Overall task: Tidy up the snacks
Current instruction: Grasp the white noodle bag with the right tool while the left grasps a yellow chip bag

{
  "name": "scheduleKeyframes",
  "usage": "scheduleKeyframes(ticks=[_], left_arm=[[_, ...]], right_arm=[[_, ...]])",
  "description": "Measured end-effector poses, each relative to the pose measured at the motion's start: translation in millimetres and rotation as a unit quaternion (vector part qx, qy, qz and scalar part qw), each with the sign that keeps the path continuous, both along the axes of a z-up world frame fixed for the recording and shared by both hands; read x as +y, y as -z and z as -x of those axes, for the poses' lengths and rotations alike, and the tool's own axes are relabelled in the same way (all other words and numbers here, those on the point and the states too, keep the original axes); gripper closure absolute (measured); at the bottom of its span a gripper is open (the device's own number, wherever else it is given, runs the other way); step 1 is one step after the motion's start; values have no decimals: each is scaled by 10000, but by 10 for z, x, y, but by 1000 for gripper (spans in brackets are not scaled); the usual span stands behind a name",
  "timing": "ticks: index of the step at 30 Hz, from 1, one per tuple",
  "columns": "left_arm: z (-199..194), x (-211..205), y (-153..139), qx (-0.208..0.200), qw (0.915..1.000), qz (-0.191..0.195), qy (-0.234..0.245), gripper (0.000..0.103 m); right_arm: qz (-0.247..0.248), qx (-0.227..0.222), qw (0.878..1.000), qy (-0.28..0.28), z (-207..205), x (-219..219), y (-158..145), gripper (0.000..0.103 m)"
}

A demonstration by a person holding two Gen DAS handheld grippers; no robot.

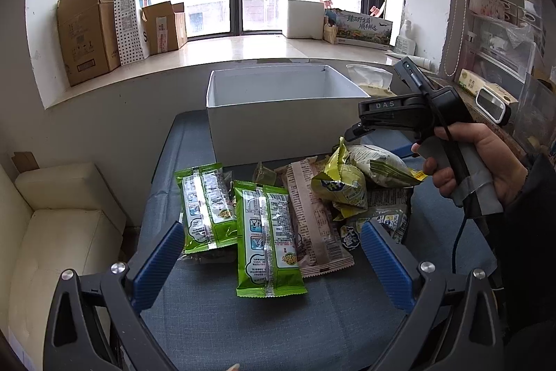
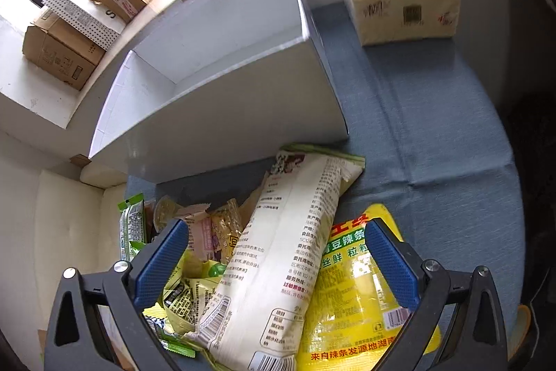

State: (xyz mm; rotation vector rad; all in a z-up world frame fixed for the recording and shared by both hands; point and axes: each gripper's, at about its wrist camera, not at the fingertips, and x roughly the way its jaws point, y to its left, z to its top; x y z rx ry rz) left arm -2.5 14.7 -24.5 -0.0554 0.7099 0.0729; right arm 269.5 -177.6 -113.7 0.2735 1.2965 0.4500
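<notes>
My right hand-held gripper (image 2: pixel 276 261) is spread wide, its blue pads (image 2: pixel 161 261) clear on both sides of a long cream-white plastic snack pack (image 2: pixel 278 249) with printed text; nothing is gripped. That pack lies between the pads with its long axis running straight away from me, its far sealed end tipped slightly right and nearly reaching the near wall of the empty white rectangular cardboard box (image 2: pixel 222 103) just ahead. Under the right pad lies a flat yellow plastic pouch (image 2: pixel 351 298) with red and green lettering, its length also pointing away. By the left pad sit a crumpled yellow-green wrapper (image 2: pixel 187 294) and a small pink-brown packet (image 2: pixel 205 239). Beyond the box, far right, stands a beige tissue pack (image 2: pixel 399 6) on the blue-grey cloth of the bench (image 2: pixel 434 127).

My left hand-held gripper (image 1: pixel 272 251) is also wide open and empty, hovering over the near edge of the pile. Between its pads are two green-and-white foil snack packs (image 1: pixel 266 239), both lengthwise away from me, the nearer one leaning a little left at its far end. To their right lies a long pink-brown printed pack (image 1: pixel 312 218), likewise pointing toward the box. Farther right, my right hand (image 1: pixel 486 162) holds the other tool's handle above the heap.
</notes>
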Motion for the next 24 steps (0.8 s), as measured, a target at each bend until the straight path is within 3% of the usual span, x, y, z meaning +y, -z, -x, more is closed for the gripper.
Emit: scheduleKeyframes(ticks=[2,4,5,8,12,24], left_arm=[[-14,24,30,60,10000,28,-22,0],[-18,39,52,90,9999,43,-39,0],[-22,40,59,100,9999,46,-33,0],[-26,16,68,104,9999,38,-7,0],[-67,-27,103,156,9999,3,65,0],[-642,-422,175,286,9972,-85,679,0]], right_arm=[[-173,199,9996,-69,1,34,108,7],[5,145,9997,-181,34,94,143,24],[240,111,9994,-207,55,124,152,40],[527,-102,9976,-432,113,190,118,52],[259,-196,9989,-342,152,49,23,54],[-572,-1427,9880,-152,990,-621,-706,54]])
